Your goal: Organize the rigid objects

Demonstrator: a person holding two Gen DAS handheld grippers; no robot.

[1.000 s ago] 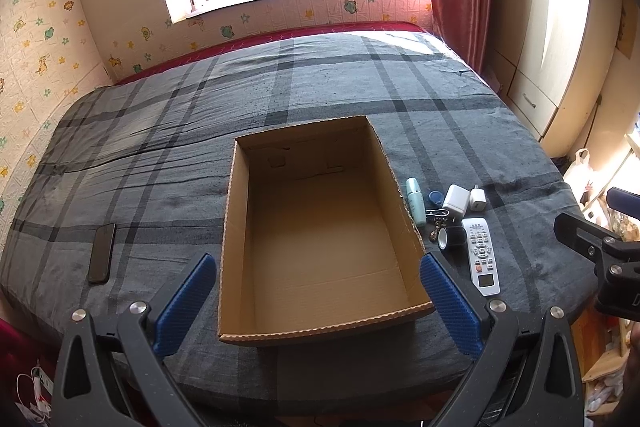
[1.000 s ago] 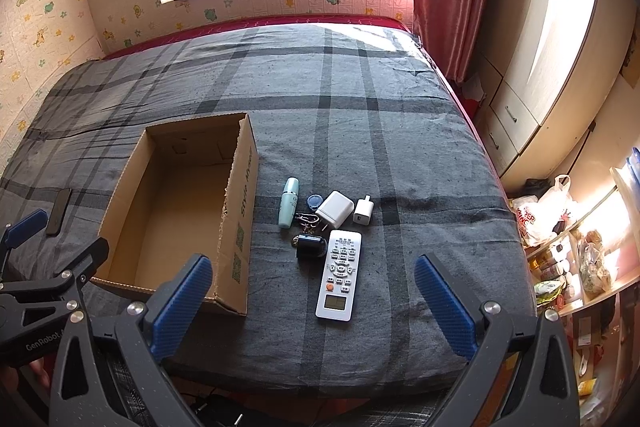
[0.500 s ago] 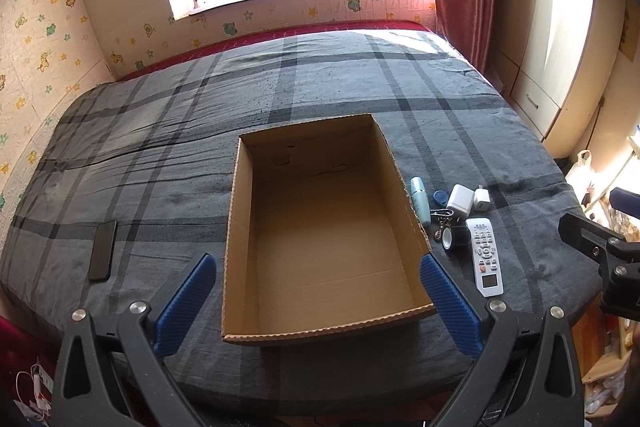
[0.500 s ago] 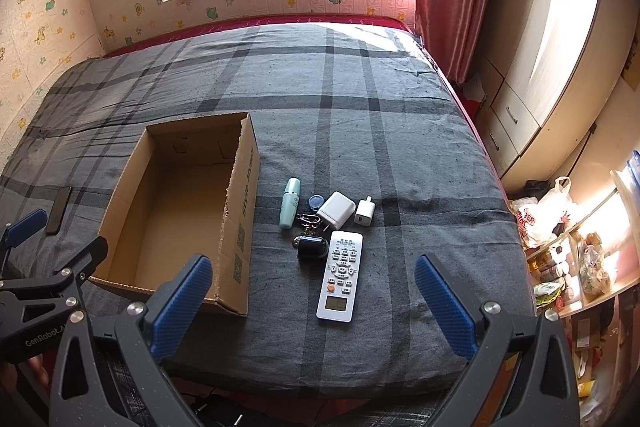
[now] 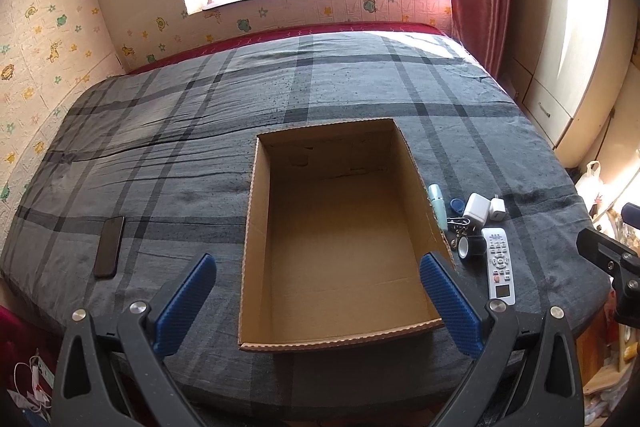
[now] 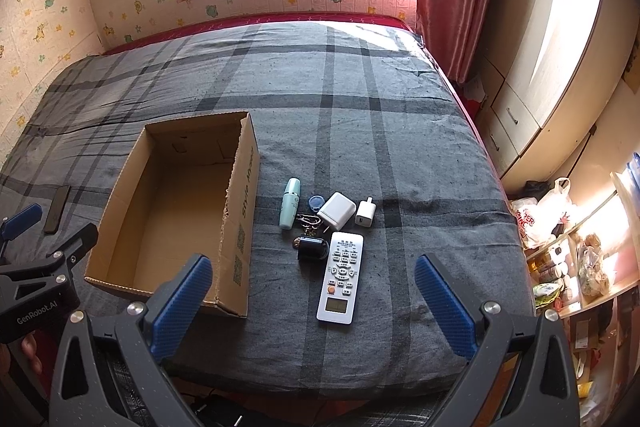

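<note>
- Cluster of small rigid objects: a white rectangular remote control [image 6: 341,277] with grey buttons lies flat on the bedspread, straight ahead of the right gripper [image 6: 314,295] and between its two blue pads; its display end points toward the gripper.
- Beyond the remote, farther from the gripper: a black roll of tape [image 6: 312,248] touching its left edge, a metal key ring [image 6: 309,221], a pale mint cylindrical bottle [image 6: 289,203], a small blue round cap [image 6: 316,203], a large white cube charger [image 6: 338,211] and a small white plug adapter [image 6: 365,214]. All sit close together, several touching.
- Open brown cardboard box [image 6: 240,211]: empty, standing ahead and to the left of the right gripper, its long printed wall just beside the cluster. It lies directly ahead of the left gripper [image 5: 316,305].
- Grippers: both are spread wide and hold nothing; each hangs above the near edge of the grey plaid bedspread [image 6: 360,107].
- Step in hand, as judged: first pick, nothing yet boxed. The remote is the nearest, least crowded piece. Descend with the pads straddling its narrow width, near mid-length, to avoid nudging the tape roll; then lift clear of the box wall before carrying left.
- Apart: a dark flat phone [image 5: 109,247] lies well to the left of the left gripper.
</note>
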